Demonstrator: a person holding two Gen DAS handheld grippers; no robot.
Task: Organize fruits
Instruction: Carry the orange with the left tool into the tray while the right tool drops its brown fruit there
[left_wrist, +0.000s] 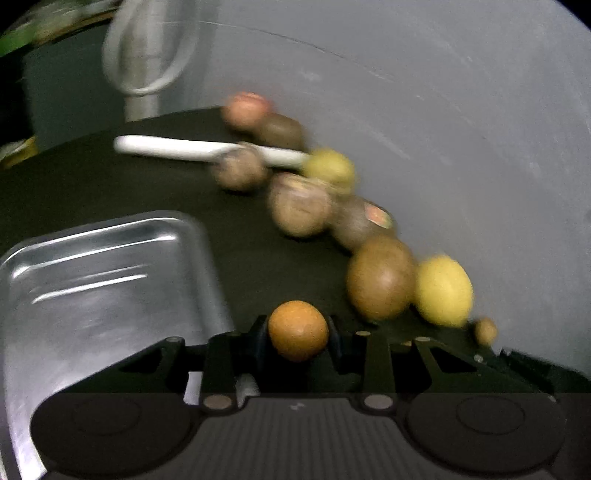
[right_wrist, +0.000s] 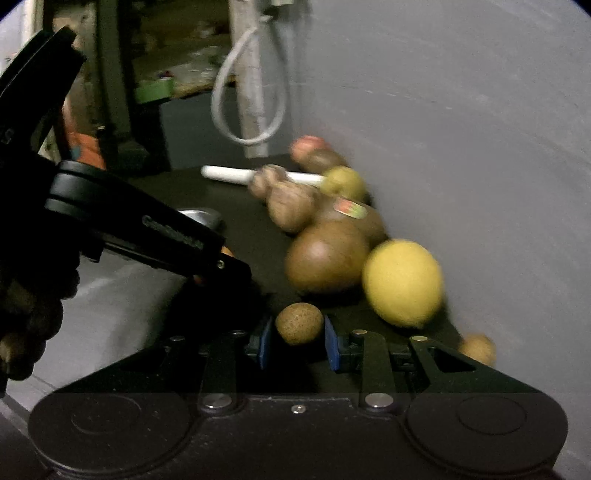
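Note:
My left gripper (left_wrist: 298, 332) is shut on a small round orange fruit (left_wrist: 298, 329), held just right of a shiny metal tray (left_wrist: 103, 266). My right gripper (right_wrist: 298, 334) is shut on a small brown speckled fruit (right_wrist: 299, 323) between its blue pads (right_wrist: 330, 341). Ahead, a row of loose fruit lies along the grey wall: a lemon (right_wrist: 402, 282), a large brown fruit (right_wrist: 325, 258) and a stickered kiwi (right_wrist: 354, 210), then several smaller ones. In the right wrist view the left gripper (right_wrist: 216, 266) reaches in from the left, with a sliver of orange showing at its tip.
A white stick-like object (left_wrist: 173, 147) lies on the black tabletop (left_wrist: 147, 184) behind the fruit. Another small brown fruit (right_wrist: 476, 349) sits by the wall at the right. A looped grey cable (right_wrist: 251, 92) hangs at the back. The wall (left_wrist: 461, 129) closes off the right side.

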